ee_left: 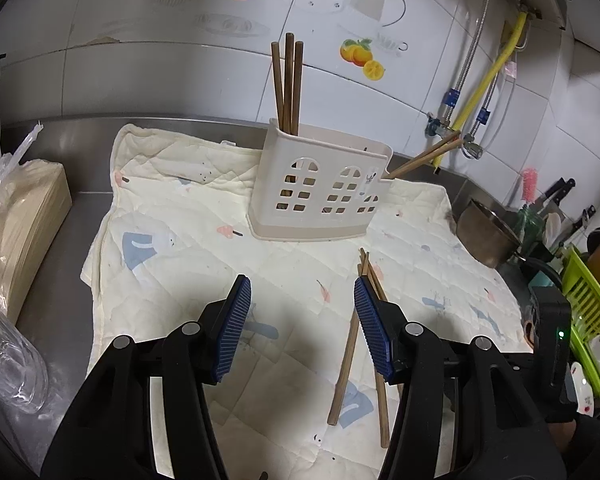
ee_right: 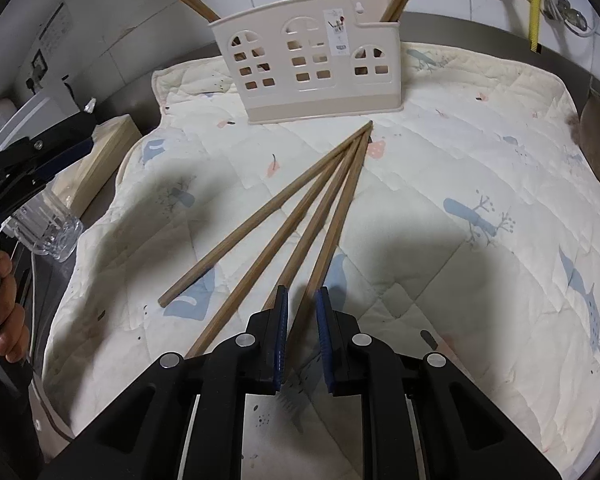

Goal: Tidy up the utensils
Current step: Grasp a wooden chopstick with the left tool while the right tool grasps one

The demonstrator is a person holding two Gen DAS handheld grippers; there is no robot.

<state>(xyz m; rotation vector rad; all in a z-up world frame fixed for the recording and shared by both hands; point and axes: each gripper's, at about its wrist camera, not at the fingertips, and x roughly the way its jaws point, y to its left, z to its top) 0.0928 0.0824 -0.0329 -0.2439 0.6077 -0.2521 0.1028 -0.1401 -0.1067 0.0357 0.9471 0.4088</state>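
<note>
Four chopsticks [ee_right: 300, 216] fan out on the quilted cloth [ee_right: 460, 152], and your right gripper [ee_right: 302, 336] sits at their near ends.

Their long axes run away from you toward the holder [ee_right: 312, 64], tips meeting just short of its base. Your right gripper's jaws are nearly together around one stick's near end (a firm pinch can't be confirmed). Your left gripper [ee_left: 302, 326] hangs half apart and empty, the sticks just to its right, so the right hand is nearer.
</note>
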